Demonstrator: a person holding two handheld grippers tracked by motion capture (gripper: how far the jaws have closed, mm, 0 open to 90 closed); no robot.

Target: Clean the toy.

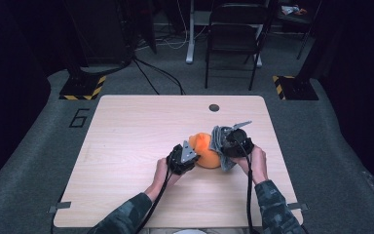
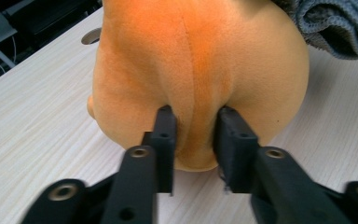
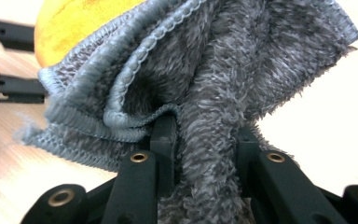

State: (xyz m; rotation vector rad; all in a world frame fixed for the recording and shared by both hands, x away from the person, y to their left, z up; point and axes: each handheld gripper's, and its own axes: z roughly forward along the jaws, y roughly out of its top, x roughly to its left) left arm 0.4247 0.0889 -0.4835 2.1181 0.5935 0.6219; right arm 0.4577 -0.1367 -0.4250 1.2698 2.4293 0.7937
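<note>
An orange plush toy lies on the light wooden table, right of the middle. My left gripper comes at it from the left and is shut on a fold of the orange plush, pinched between the two black pads. A grey fluffy cloth is draped against the toy's right side. My right gripper is shut on a bunch of this cloth. Behind the cloth, the toy and the left gripper's fingers show in the right gripper view.
A round cable hole sits near the table's far edge. Beyond the table stand a black chair and two stand bases with yellow-black tape. The person's forearms reach in over the table's near edge.
</note>
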